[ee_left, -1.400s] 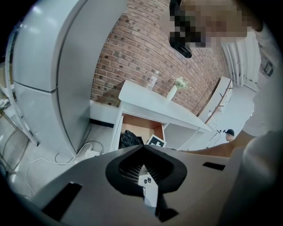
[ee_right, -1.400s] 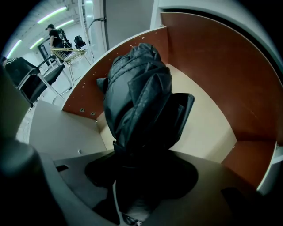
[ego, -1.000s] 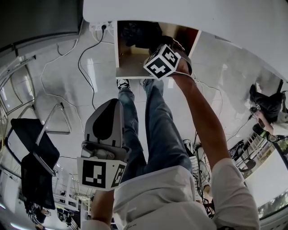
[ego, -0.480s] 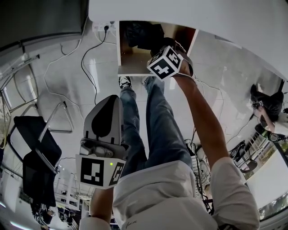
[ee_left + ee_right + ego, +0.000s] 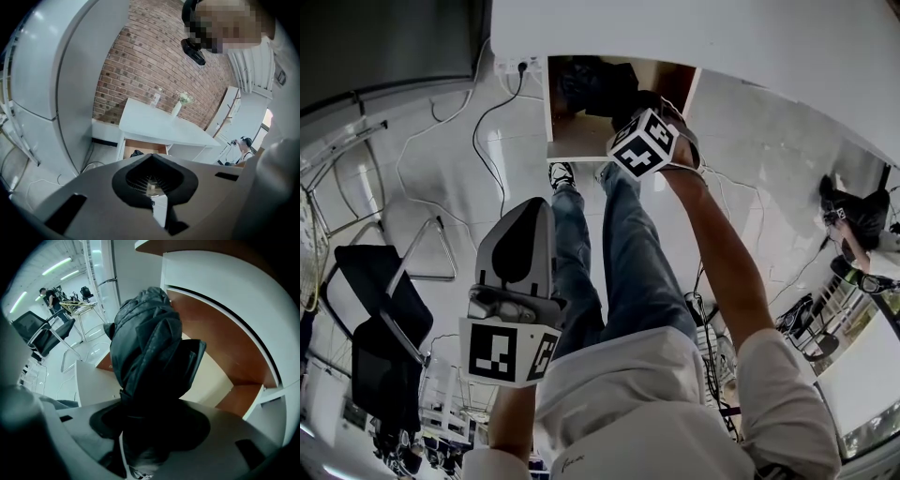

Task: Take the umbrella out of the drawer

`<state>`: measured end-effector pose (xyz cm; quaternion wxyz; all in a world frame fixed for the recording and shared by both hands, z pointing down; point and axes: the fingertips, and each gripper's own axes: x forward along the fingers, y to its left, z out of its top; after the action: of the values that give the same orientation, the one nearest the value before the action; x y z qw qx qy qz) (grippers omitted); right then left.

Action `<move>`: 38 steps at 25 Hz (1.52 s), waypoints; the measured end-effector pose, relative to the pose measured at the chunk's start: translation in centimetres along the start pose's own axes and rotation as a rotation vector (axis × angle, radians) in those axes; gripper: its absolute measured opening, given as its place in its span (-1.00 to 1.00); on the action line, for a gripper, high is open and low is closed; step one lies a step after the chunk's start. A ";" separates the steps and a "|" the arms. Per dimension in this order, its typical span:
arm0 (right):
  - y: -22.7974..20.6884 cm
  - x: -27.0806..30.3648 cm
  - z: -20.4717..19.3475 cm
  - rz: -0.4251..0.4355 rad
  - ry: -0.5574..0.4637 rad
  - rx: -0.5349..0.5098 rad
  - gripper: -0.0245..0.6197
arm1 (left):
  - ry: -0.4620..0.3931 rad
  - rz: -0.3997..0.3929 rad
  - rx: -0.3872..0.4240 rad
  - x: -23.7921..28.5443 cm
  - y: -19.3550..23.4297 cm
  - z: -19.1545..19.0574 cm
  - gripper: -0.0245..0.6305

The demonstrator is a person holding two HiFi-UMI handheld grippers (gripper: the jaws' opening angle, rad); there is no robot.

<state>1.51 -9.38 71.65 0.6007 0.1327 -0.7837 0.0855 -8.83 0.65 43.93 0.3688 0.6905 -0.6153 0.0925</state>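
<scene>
Compared with a second ago, the right gripper [image 5: 636,117] has come up a little out of the open wood-lined drawer with the white front [image 5: 577,142], its marker cube now closer to the drawer's front edge in the head view. Its jaws are still pinching the folded dark fabric umbrella [image 5: 145,348], held wide by the bundle's bulk. The umbrella's lower end is between the jaws, and the rest of it hangs over the drawer's pale floor, still inside the drawer opening. The left gripper [image 5: 530,220] has also risen slightly. Its jaws are pressed together with nothing in them (it hangs over the person's knees, well apart from the drawer).

The white table [image 5: 722,37] overhangs the drawer from above, and the drawer's brown side wall [image 5: 220,333] runs just beside the umbrella. The person's blue-jeaned legs [image 5: 628,262] stand in front of the drawer. A black cable [image 5: 478,131] trails across the glossy floor to a wall socket, and a black office chair [image 5: 380,328] stands off to the left. A red brick wall [image 5: 150,61] rises behind the table.
</scene>
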 end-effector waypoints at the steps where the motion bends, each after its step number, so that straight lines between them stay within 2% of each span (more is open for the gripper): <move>1: 0.0 -0.2 0.0 0.001 0.000 0.001 -0.12 | -0.002 -0.001 0.002 -0.1 0.0 0.2 -0.87; 25: 0.4 -4.3 0.8 -0.003 -0.006 -0.016 -0.12 | -0.027 -0.007 0.075 -2.2 -1.0 4.6 -0.87; 38: 1.0 -7.5 1.1 -0.008 -0.006 -0.033 -0.11 | -0.052 -0.031 0.088 -4.0 -2.5 6.2 -0.87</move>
<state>2.00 -7.94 64.14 0.6010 0.1260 -0.7862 0.0699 -9.49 -0.15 36.16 0.3236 0.7175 -0.6094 0.0958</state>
